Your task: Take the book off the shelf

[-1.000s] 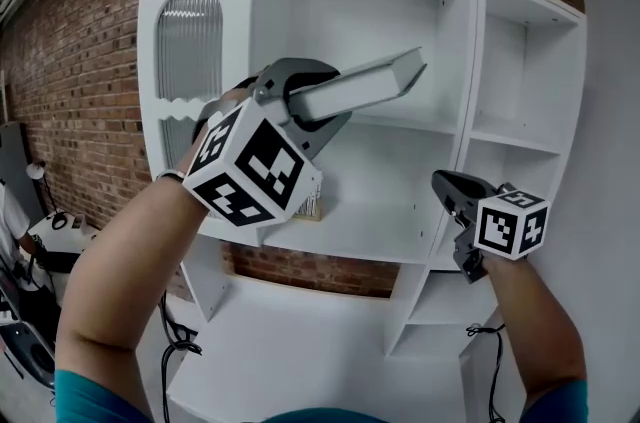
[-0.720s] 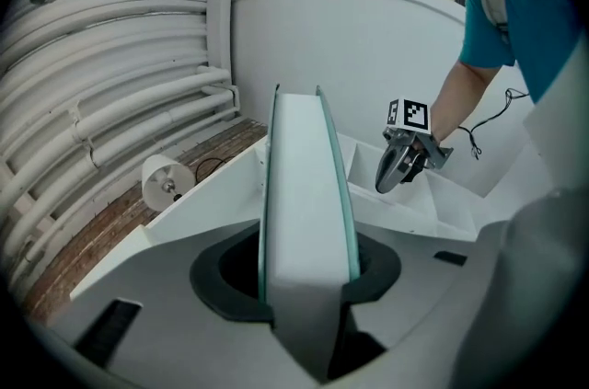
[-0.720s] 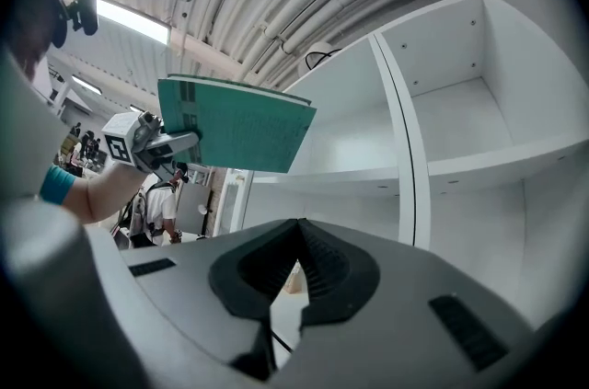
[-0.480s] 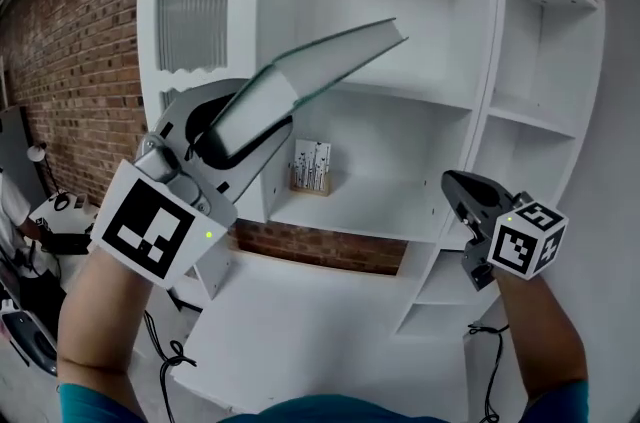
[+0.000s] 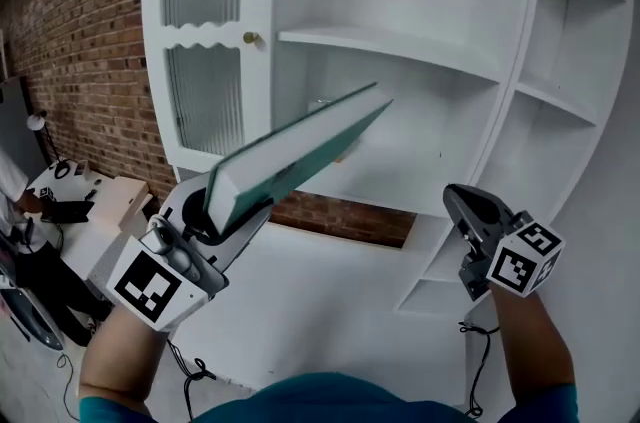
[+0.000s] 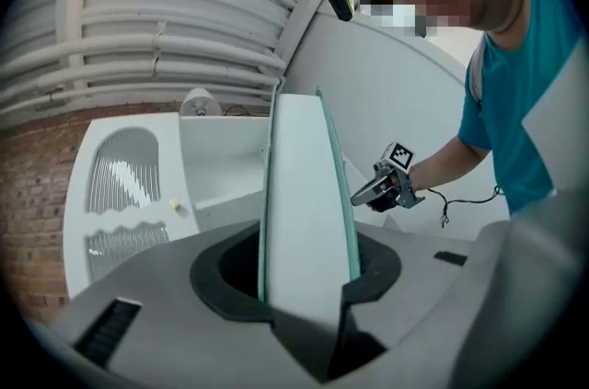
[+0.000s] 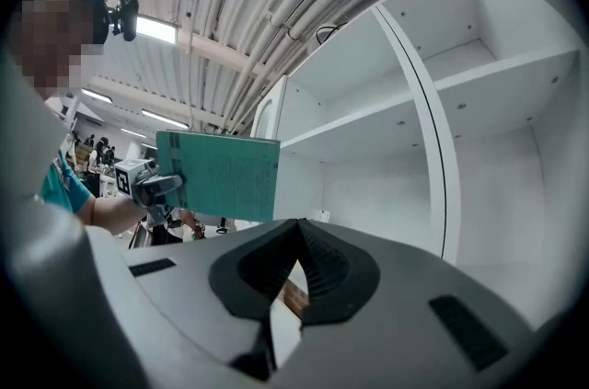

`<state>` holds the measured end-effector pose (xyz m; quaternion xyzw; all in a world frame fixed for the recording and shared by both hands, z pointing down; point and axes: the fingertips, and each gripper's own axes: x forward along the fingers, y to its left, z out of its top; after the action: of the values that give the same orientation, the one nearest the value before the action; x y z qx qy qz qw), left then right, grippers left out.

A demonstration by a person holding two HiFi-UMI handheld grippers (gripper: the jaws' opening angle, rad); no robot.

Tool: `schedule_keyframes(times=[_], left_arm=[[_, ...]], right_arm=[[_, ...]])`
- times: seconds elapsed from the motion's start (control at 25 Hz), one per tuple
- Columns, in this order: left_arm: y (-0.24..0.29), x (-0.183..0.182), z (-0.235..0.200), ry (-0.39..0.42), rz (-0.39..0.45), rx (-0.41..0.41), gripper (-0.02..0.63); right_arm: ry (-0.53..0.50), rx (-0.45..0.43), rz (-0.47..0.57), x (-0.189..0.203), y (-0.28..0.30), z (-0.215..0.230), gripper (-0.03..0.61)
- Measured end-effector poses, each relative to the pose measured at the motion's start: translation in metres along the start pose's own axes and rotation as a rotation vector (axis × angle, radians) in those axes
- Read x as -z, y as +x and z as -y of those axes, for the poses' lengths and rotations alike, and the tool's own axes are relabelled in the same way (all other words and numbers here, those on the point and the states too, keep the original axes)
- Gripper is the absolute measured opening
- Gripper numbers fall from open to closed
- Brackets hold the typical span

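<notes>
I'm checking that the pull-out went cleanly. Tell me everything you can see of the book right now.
The book is thin and closed, with a teal-green cover and white page edges. The left tongs clamp it at one end, a jaw on each cover; nothing else touches it. It sticks out of them, slanting up toward the white shelf unit, in the air in front of it and clear of its boards.

The white shelf unit (image 5: 400,46) carries one small pale object (image 7: 319,215).
</notes>
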<state>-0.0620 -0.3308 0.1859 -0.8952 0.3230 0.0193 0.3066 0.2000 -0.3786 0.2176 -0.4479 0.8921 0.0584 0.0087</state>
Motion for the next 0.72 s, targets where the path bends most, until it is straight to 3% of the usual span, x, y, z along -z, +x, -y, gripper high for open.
schedule_keyframes(times=[0.2, 0.4, 0.72], left_arm=[[-0.02, 0.071, 0.037, -0.201, -0.01, 0.064, 0.164], [-0.035, 0.157, 0.07, -0.372, -0.098, 0.033, 0.164], [-0.062, 0.27, 0.114, -0.504, -0.217, -0.029, 0.164]], right_arm=[[0.034, -0.031, -0.026, 0.052, 0.005, -0.014, 0.021], [0.076, -0.038, -0.044, 0.111, 0.0, -0.02, 0.021], [0.201, 0.033, -0.096, 0.2, -0.013, -0.012, 0.021]])
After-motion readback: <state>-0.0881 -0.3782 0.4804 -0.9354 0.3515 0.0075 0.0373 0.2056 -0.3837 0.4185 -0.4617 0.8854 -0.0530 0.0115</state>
